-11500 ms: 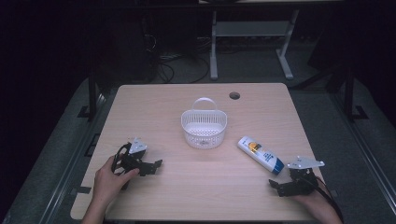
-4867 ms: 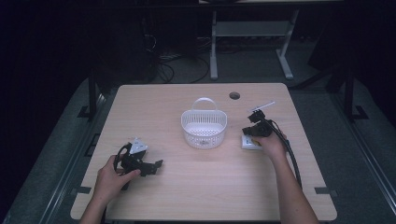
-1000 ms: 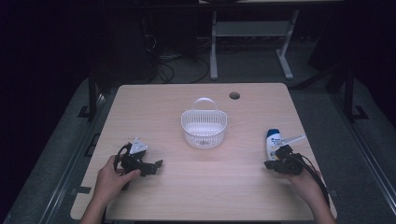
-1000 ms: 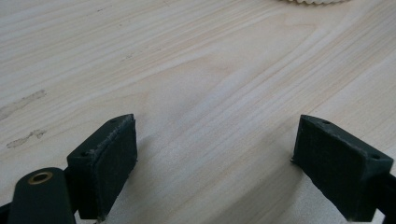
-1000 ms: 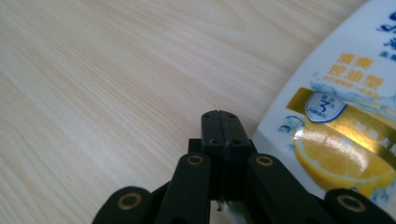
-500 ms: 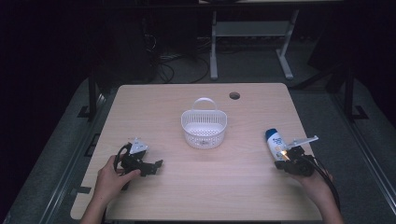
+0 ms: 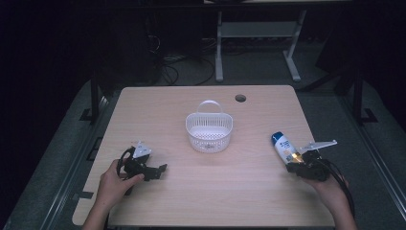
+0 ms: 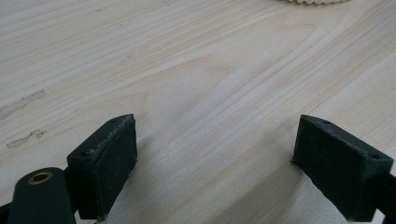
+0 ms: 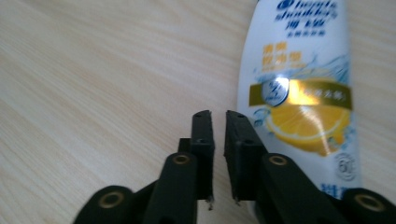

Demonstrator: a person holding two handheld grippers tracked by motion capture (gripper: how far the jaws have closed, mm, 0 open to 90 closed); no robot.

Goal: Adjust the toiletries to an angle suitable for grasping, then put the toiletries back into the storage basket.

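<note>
Your right gripper [image 9: 217, 156] has just been parting its jaws, nothing between; left gripper [image 8: 215, 163] is spread. The shampoo bottle [image 9: 299, 93] looks slick, rigid; grip its flat middle.

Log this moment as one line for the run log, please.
left gripper: open, idle on table | right gripper: fingers just opening, nothing between, beside lying shampoo bottle | basket: empty

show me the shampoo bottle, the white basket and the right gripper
shampoo bottle [image 9: 299, 88], right gripper view, its label
white basket [image 7: 209, 135], high view, its front wall
right gripper [image 9: 218, 116], right gripper view, midway between its fingertips
</note>
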